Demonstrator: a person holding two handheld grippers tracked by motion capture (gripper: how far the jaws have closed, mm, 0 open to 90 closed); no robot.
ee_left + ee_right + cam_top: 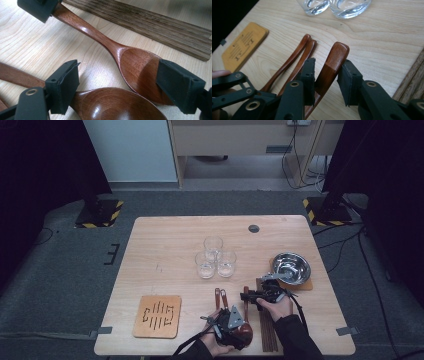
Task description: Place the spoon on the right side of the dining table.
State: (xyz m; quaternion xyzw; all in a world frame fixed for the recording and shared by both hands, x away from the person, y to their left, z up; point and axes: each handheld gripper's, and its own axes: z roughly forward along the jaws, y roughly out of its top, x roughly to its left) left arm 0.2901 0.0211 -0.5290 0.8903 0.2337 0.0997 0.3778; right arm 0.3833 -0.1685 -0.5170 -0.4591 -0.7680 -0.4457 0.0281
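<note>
Three dark wooden spoons lie near the table's front edge. My right gripper [251, 296] [328, 67] is shut on the handle tip of one spoon [334, 60] [135, 62], which tilts up off the table. My left gripper [231, 321] [120, 72] is open, its jaws standing on either side of that spoon's bowl, just above it. A second spoon bowl [112, 105] lies under the left gripper. The handles of the other two spoons [221, 298] [297, 55] lie side by side, flat on the table.
A dark slatted wooden strip [267, 330] [150, 22] lies right of the spoons. Three clear glasses [215, 257] [337, 6] stand mid-table. A steel bowl [291, 267] sits on a coaster at the right. A patterned wooden coaster [157, 316] [244, 45] lies front left.
</note>
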